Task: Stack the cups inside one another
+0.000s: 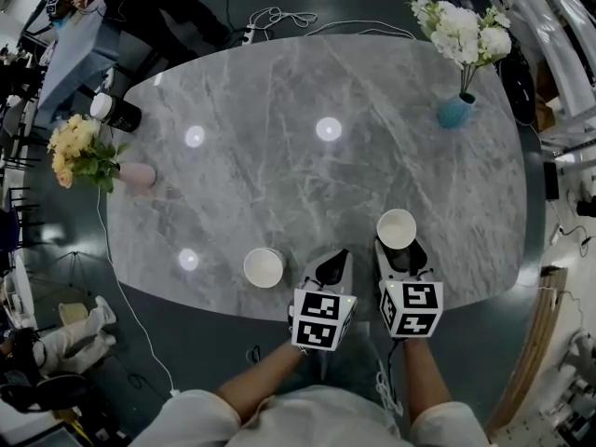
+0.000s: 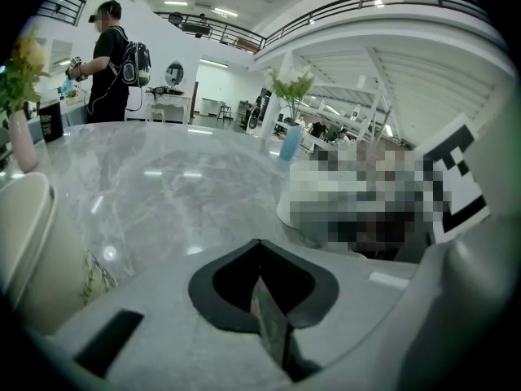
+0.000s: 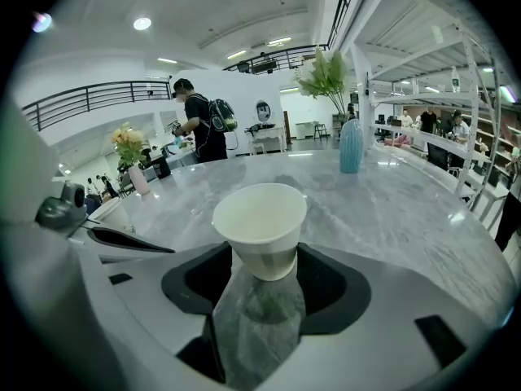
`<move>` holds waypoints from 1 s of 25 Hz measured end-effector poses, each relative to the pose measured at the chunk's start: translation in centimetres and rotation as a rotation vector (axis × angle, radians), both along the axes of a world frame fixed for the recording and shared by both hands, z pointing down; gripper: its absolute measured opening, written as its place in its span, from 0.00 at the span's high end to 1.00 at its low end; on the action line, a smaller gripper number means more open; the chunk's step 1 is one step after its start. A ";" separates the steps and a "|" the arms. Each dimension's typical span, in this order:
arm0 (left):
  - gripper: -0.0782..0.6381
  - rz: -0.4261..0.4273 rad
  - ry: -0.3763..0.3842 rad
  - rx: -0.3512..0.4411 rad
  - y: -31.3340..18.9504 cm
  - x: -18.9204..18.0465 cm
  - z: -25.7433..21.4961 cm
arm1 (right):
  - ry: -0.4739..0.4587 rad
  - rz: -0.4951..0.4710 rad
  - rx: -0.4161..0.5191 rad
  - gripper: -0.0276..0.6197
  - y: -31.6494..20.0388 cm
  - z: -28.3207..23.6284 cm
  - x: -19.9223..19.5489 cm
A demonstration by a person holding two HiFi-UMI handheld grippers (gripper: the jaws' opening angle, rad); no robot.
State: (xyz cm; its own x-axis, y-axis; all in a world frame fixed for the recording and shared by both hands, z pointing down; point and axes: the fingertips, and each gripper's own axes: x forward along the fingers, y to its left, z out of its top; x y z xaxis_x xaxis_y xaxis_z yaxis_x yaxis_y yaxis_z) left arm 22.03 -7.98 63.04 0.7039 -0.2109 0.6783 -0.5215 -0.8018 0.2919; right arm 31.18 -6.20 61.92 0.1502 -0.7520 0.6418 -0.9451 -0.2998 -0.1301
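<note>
Right gripper view, nearest you: your right tongs (image 3: 264, 251) are released, spread wide, with a white paper cup (image 3: 259, 222) standing upright between them, its lower part level with their tips and its open mouth facing up. The cup rests on the grey marbled surface (image 3: 391, 210). I can't see the pads squeezing its wall.

In the left gripper view, your left tongs (image 2: 259, 247) are clenched tip to tip with nothing between them. A second white cup (image 2: 28, 243) stands just off to their left, at the edge of that view.

From the head view, both of your forearms come in from the bottom, and the two tongs sit side by side near the closest edge of the surface. The second cup (image 1: 264, 267) stands upright on the surface, beside the left tongs and apart from them. The first cup (image 1: 397, 228) is at the front of the right tongs, well apart from the other cup.

Farther out, a pink vase (image 1: 138, 175) of yellow flowers and a dark tumbler (image 1: 116, 112) stand at the left rim. A blue vase (image 1: 456, 112) with white flowers stands at the far right. Beyond the surface, a person (image 2: 110, 63) with a backpack is standing.
</note>
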 end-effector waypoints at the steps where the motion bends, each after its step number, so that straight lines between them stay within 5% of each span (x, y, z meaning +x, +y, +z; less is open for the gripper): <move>1: 0.90 0.002 -0.001 0.000 0.0 0.0 0.0 | 0.000 0.001 0.002 0.61 0.0 -0.1 0.0; 25: 0.90 0.005 0.092 0.065 -0.5 0.4 -5.5 | 0.026 0.002 0.071 0.61 -0.2 -5.6 -0.7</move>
State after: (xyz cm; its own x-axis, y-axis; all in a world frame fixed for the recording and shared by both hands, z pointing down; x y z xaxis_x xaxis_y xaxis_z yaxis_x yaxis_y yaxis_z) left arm 22.42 -8.47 57.59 0.7635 -0.2486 0.5961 -0.4911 -0.8229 0.2857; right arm 30.46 -6.43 56.29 0.1676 -0.7955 0.5823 -0.9480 -0.2922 -0.1264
